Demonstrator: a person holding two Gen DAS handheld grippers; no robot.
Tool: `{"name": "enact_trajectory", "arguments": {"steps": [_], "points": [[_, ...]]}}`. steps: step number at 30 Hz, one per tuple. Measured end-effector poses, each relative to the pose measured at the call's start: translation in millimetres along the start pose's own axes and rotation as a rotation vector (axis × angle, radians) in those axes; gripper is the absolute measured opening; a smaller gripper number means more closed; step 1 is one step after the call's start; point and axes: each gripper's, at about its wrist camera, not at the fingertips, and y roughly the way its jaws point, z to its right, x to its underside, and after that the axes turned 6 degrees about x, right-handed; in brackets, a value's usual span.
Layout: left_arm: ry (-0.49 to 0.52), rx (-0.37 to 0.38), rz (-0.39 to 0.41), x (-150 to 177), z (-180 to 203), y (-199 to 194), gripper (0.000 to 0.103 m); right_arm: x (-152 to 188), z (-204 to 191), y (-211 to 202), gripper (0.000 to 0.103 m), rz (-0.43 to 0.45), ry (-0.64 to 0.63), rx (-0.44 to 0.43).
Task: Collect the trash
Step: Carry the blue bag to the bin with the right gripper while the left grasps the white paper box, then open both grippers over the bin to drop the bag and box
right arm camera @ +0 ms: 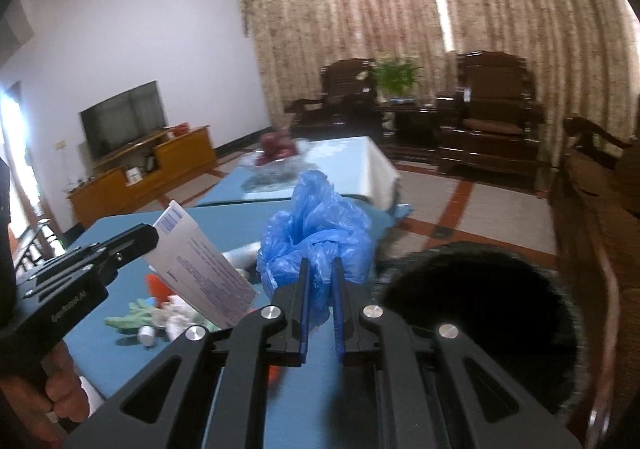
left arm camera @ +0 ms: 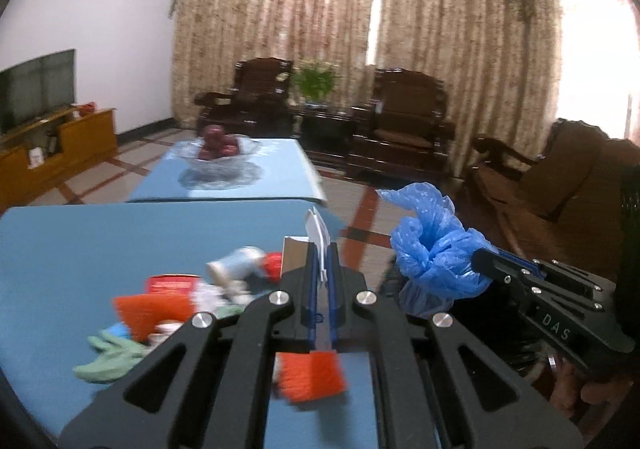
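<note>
My left gripper [left arm camera: 322,249] is shut on a flat white carton [left arm camera: 318,227], held edge-on above the blue table [left arm camera: 80,245]. In the right wrist view the left gripper [right arm camera: 154,235] carries that printed carton [right arm camera: 200,269] tilted up at the left. My right gripper [right arm camera: 320,269] is shut on a crumpled blue plastic bag [right arm camera: 316,233]. From the left wrist view, the right gripper [left arm camera: 478,261] and its bag [left arm camera: 432,245] hang just past the table's right edge. Orange wrappers [left arm camera: 152,309], a green cloth [left arm camera: 112,359] and a small bottle [left arm camera: 236,263] lie in a pile on the table.
A round black bin opening [right arm camera: 480,313] sits right of the table, below my right gripper. A second table holds a glass bowl of red fruit [left arm camera: 218,149]. Dark armchairs [left arm camera: 404,121], a sofa [left arm camera: 560,177], a TV [left arm camera: 36,89] on a wooden cabinet and curtains ring the room.
</note>
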Motion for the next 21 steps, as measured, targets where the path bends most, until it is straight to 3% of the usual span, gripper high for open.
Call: {"name": "enact_trajectory", "arguments": {"steps": [11,18,21], "points": [[0.02,0.205,-0.051,1,83,75,0.004,14,95,-6,0.01,-0.038,0.092,0.218],[0.026,0.256,-0.125,19,109,120,0.004,42,131,4,0.01,-0.096,0.145,0.302],[0.036,0.267,-0.167,30,110,131,0.009,52,140,11,0.012,-0.123,0.163,0.321]]}}
